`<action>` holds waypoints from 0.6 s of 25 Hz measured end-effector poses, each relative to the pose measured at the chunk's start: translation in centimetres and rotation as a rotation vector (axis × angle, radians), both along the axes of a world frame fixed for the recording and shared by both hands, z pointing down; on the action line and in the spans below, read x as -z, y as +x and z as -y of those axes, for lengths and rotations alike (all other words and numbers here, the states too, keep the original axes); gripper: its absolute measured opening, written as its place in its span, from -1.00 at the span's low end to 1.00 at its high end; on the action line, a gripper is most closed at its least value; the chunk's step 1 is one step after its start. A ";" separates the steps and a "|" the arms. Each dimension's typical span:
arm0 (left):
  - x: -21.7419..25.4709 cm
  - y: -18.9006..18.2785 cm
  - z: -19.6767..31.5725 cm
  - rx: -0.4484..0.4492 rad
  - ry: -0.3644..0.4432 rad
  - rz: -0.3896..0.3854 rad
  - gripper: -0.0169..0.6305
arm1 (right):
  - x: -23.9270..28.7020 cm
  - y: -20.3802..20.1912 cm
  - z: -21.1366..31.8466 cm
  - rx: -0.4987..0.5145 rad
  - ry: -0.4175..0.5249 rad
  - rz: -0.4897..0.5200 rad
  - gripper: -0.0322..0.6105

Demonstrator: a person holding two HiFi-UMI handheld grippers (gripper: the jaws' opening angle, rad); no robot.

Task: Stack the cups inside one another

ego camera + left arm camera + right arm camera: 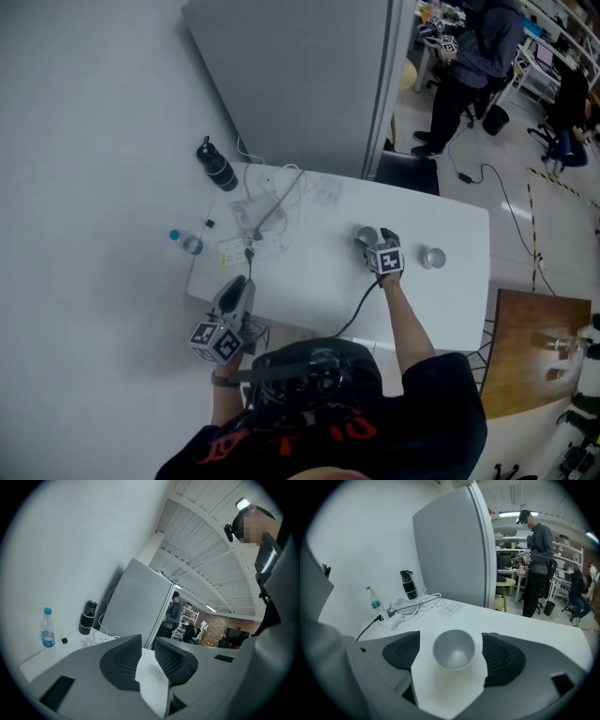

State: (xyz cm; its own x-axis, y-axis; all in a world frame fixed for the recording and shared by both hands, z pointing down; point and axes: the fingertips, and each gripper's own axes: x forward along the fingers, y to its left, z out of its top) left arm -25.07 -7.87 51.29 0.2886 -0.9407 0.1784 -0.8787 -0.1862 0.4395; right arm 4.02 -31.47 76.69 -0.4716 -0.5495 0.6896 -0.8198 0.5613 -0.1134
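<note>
Two cups on the desk (459, 234), both upright; one cup (453, 648) stands empty between the spread jaws of my right hand-held gripper (373, 240), pads clear of it; the other cup (432, 258) stands apart, to its right; my left hand-held gripper (147, 648) is slightly spread, holding nothing; one bottle (187, 243) and one flask (217, 165) stand at the desk's left.

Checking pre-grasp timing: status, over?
Right tongs open, straddling cup, not touching. Left tongs open, empty. Second cup apart on table. No obstruction seen.
</note>
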 end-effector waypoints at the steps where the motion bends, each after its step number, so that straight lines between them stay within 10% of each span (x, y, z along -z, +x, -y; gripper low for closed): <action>1: 0.0 -0.4 -0.4 0.015 -0.001 -0.014 -0.71 | 0.2 -0.6 0.1 0.011 0.008 -0.011 0.42; 15: 0.3 -2.1 0.0 0.038 -0.007 -0.064 -0.77 | 0.7 -2.6 0.0 0.019 0.031 -0.036 0.26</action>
State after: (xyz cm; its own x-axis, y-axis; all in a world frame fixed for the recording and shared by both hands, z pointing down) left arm -27.20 -7.87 51.00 0.2639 -0.9499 0.1674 -0.8551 -0.1501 0.4962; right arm 1.40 -31.44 76.03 -0.4575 -0.5621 0.6890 -0.8121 0.5798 -0.0661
